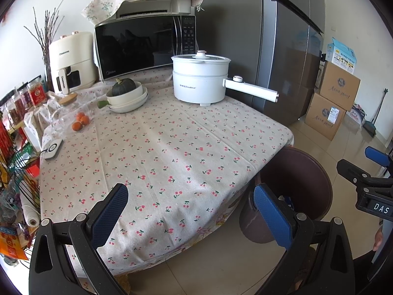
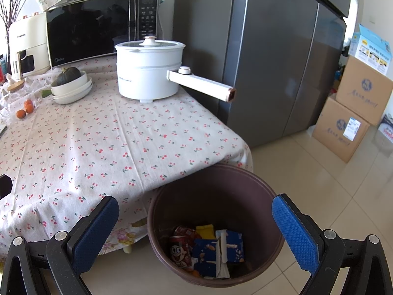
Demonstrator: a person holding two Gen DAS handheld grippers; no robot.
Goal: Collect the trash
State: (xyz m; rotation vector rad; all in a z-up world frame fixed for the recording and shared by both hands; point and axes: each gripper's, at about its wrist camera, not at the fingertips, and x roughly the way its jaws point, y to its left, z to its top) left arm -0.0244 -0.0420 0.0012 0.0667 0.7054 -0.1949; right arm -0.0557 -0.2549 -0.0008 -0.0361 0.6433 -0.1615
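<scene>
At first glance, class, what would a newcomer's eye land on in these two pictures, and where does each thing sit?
The white electric pot stands at the far edge of the cherry-print tablecloth, its long handle poking out toward the grey fridge. Beside the table's near corner, on the floor, a brown bin holds a red can and blue wrappers. Both the right gripper and the left gripper are open and hold nothing.

Home kitchen: microwave (image 1: 145,46), fridge (image 1: 282,49), cherry-print tablecloth (image 1: 159,152).
</scene>
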